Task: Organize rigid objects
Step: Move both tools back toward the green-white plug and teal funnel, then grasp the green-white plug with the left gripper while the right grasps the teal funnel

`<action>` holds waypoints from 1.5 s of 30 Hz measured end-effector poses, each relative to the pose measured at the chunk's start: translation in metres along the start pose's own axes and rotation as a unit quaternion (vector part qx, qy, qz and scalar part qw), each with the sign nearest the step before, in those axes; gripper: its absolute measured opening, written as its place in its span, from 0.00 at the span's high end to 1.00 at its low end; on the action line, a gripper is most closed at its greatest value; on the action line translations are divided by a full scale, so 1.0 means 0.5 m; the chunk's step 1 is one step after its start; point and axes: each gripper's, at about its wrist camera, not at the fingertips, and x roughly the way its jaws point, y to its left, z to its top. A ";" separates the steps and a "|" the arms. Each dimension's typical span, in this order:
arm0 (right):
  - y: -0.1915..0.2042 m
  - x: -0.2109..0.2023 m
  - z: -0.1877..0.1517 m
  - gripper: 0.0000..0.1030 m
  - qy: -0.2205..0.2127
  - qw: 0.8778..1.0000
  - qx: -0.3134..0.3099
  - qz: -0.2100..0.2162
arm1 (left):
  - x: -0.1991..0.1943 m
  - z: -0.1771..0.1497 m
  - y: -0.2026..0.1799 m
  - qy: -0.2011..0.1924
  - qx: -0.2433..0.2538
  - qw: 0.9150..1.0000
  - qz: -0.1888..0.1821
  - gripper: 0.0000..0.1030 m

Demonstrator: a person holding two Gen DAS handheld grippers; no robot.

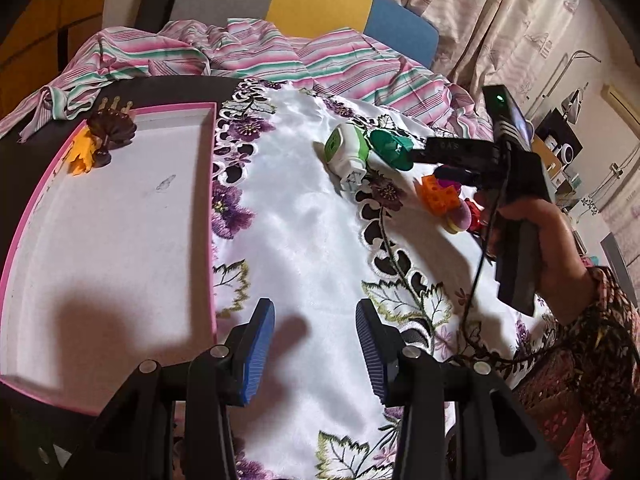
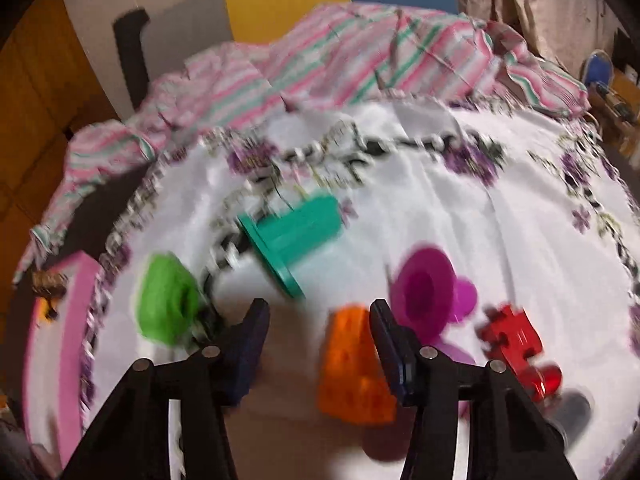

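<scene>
Right wrist view, blurred, shows the orange block point(image 2: 354, 364) between the jaws of the right gripper point(image 2: 320, 356), hard against the right finger, with a clear gap to the left one; the jaws stand half apart and I cannot tell that the pads press on it, so I read it as not yet gripped. It looks like a hollow plastic piece with holes in its faces: light, stiff, not fragile, but smooth enough to slide on the satin cloth point(image 2: 500, 220) if nudged from one side only. My judgement is that the best hold is across its two flat side faces, low and centred, so it does not twist out. Just right of the right finger sits the magenta cup point(image 2: 424, 288), and further right the red puzzle piece point(image 2: 516, 340); ahead of the jaws lies the teal cup point(image 2: 296, 236) on its side, and left of the left finger the green toy point(image 2: 168, 300). Left wrist view shows the left gripper point(image 1: 316, 352) with jaws half apart and empty over bare cloth, the pink tray point(image 1: 212, 208) just left of its left finger, holding a yellow piece point(image 1: 82, 154) and a brown item point(image 1: 110, 130) at its far end.
</scene>
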 end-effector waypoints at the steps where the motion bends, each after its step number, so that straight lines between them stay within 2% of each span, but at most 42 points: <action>1: 0.006 0.007 0.006 0.44 -0.005 1.000 -0.005 0.003 | 0.000 0.001 -0.004 0.000 0.004 1.000 0.001 0.59; 6: 0.021 0.050 0.031 0.44 -0.002 1.000 -0.003 0.027 | 0.009 0.004 -0.016 0.007 0.017 1.000 0.007 0.59; 8: 0.020 0.059 0.040 0.47 -0.006 0.999 0.007 0.036 | 0.014 0.007 -0.018 0.009 0.019 1.000 0.010 0.59; 9: 0.020 0.065 0.044 0.51 -0.004 0.999 0.011 0.039 | 0.017 0.010 -0.020 0.009 0.020 1.000 0.011 0.59; 11: 0.018 0.075 0.047 0.71 0.004 0.999 0.013 0.040 | 0.023 0.017 -0.025 0.009 0.022 1.000 0.014 0.59; 14: 0.011 0.087 0.045 0.79 0.023 0.998 0.025 0.046 | 0.038 0.036 -0.037 0.008 0.023 1.000 0.016 0.59; 22: 0.004 0.032 0.048 0.81 0.020 0.998 0.034 0.056 | 0.094 0.120 -0.088 0.005 0.037 0.999 0.025 0.59; 25: 0.006 0.011 0.042 0.81 0.025 0.998 0.030 0.044 | 0.128 0.160 -0.107 0.006 0.039 0.999 0.028 0.59; 27: 0.005 0.008 0.041 0.81 0.028 0.999 0.027 0.031 | 0.151 0.182 -0.116 0.011 0.038 0.999 0.032 0.59; 33: -0.012 0.013 0.044 0.81 0.033 0.998 0.040 0.029 | 0.218 0.241 -0.130 0.019 0.041 0.998 0.055 0.58; 40: -0.011 0.008 0.050 0.81 0.027 0.998 0.041 0.033 | 0.292 0.281 -0.126 0.042 0.043 0.994 0.087 0.53; 44: -0.008 0.013 0.052 0.81 0.030 0.998 0.042 0.043 | 0.319 0.279 -0.114 0.053 0.038 0.995 0.079 0.53; 45: -0.007 0.013 0.052 0.81 0.030 0.998 0.041 0.044 | 0.314 0.277 -0.110 0.044 0.037 0.996 0.074 0.56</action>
